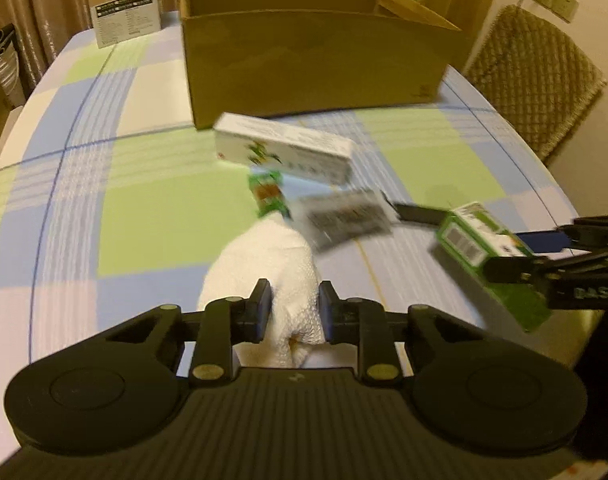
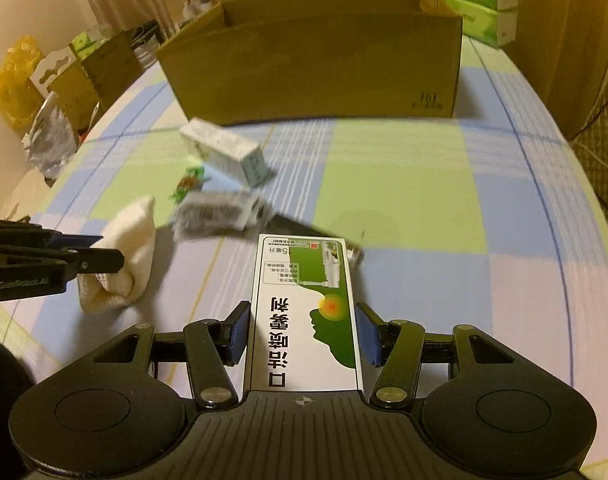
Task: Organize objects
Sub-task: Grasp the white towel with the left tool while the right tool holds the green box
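Your left gripper (image 1: 294, 312) is pinched on the white towel (image 1: 264, 264), pads sunk into the fabric w/ most of the cloth bunched ahead of the fingers; your right gripper (image 2: 302, 334) is clamped on the green-and-white medicine box (image 2: 304, 312), one pad on each long side, box sticking forward along the fingers. The open cardboard box (image 1: 312, 60) sits at the far side of the checked tablecloth (image 1: 144, 208), and that's prob where both go. Still on the cloth btw you and it: a long white carton (image 1: 284, 152), a small green packet (image 1: 270, 196), a grey-labelled box (image 1: 348, 216) and a flat black item (image 1: 418, 213) half under it. Risks: the towel is soft, so a loose tail could drag thru the packet or carton and scatter them, or catch on the near wall of the cardboard box if you come in low. The medicine box is held near one end only, so a fast swing could pivot or slip it. Both views are blurred, so slow down. The grippers are close; watch for a clash at the opening.
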Tool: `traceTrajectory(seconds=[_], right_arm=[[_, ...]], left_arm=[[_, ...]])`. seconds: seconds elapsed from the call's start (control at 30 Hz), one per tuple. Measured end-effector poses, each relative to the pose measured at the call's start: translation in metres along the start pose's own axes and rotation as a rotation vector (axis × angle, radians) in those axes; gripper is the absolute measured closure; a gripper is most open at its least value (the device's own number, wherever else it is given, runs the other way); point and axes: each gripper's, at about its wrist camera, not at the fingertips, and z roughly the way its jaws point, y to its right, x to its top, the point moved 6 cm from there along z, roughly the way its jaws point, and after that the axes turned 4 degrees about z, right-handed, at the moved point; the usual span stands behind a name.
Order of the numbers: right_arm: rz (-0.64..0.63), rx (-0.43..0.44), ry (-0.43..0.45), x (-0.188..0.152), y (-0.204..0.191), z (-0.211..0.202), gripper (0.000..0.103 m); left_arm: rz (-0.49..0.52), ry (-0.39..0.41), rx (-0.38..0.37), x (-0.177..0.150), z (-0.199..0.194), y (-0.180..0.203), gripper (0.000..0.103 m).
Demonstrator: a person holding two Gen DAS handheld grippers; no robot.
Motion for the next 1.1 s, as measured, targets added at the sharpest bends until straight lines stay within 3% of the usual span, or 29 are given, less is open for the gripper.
traceTrajectory(seconds=[0.07, 0.2, 0.3, 0.4, 0.67, 0.77, 0.93, 1.03, 1.1], right_arm=[[-0.011, -0.007, 0.004, -0.004, 0.0, 0.003, 0.051], [-0.021, -0.006, 0.026, -0.007, -0.001, 0.002, 0.05], [-0.036, -0.01, 0.041, -0.006, -0.002, 0.002, 0.048], [-0.045, -0.008, 0.044, -0.007, -0.003, 0.003, 0.038], [-0.06, -0.007, 0.018, -0.016, -0.003, 0.015, 0.036], [-0.054, -0.005, 0.019, -0.017, -0.002, 0.016, 0.036], [-0.066, -0.002, 0.023, -0.016, -0.006, 0.019, 0.037], [-0.092, -0.023, 0.026, -0.016, -0.009, 0.021, 0.049], [-0.095, -0.024, 0.028, -0.016, -0.009, 0.021, 0.05]], left_arm=[[0.01, 0.01, 0.028, -0.005, -0.003, 0.004, 0.079], [-0.028, 0.027, 0.069, -0.007, -0.002, -0.002, 0.045], [-0.044, 0.024, 0.084, -0.005, 0.004, -0.009, 0.036], [-0.044, 0.014, 0.081, -0.003, 0.012, -0.012, 0.032], [-0.027, -0.03, 0.09, 0.003, 0.04, -0.012, 0.032], [0.001, -0.039, 0.118, 0.002, 0.045, -0.011, 0.037], [0.035, -0.043, 0.129, 0.0, 0.041, -0.009, 0.057], [0.015, -0.036, 0.122, 0.001, 0.035, -0.01, 0.067], [-0.001, -0.024, 0.122, 0.002, 0.029, -0.01, 0.072]])
